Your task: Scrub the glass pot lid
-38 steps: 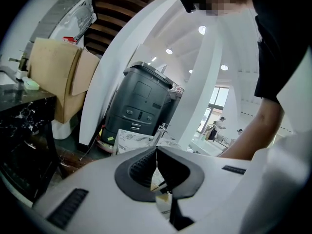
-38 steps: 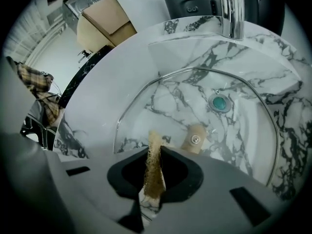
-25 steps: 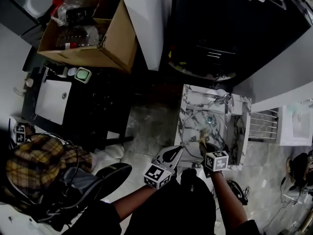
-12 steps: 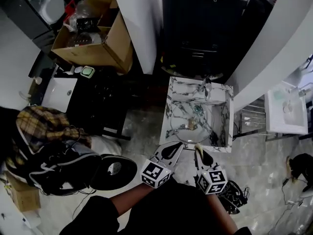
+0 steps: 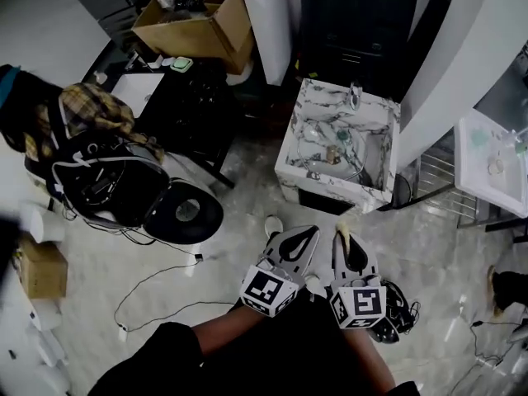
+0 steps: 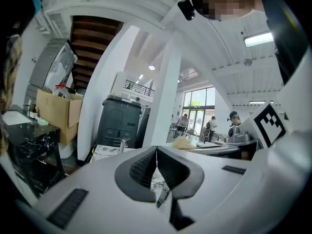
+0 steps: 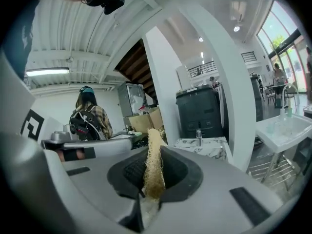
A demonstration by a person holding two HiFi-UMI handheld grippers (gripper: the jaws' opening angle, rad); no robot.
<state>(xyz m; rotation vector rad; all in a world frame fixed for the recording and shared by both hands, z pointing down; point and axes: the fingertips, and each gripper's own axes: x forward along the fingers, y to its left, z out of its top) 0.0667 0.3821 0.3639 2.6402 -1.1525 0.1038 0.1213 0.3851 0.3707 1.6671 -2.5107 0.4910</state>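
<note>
**Lid Sat Unheld in the Sink While Both Claws Hung Back**

The glass pot lid (image 5: 318, 162) lay inside the marble sink (image 5: 330, 190), apparently resting against the basin's inner walls with its knob near the middle. Neither claw was touching it; both were well short of the sink, low in the head view.

The right gripper (image 5: 345, 239) had its jaws pinched on a strip of loofah scrubber (image 7: 153, 165), which stood up edgewise between the pads with its pale tip poking out in front. The left gripper (image 5: 307, 238) had its jaws pressed together with nothing between them.

The main hazard, as I judged it, was the lid itself. With nothing steadying it, the first firm scrub would likely make it skate or rock and knock against the marble. The left claw would have to part its jaws and take the knob or the rim first. The scrubber was held by a narrow pinch, so sideways pressure could fold it or drag it out of the jaws. Loose cables (image 5: 157, 291) trailed over the floor near the person's feet, a possible snag on the way to the sink.

As for containers, the sink held the lid and little else I could make out, with a tap (image 5: 355, 96) at its back edge. A white basin (image 5: 466, 184) to the right held a few small items, too small to name. An open cardboard box (image 5: 198, 30) farther off was full of dark clutter.
</note>
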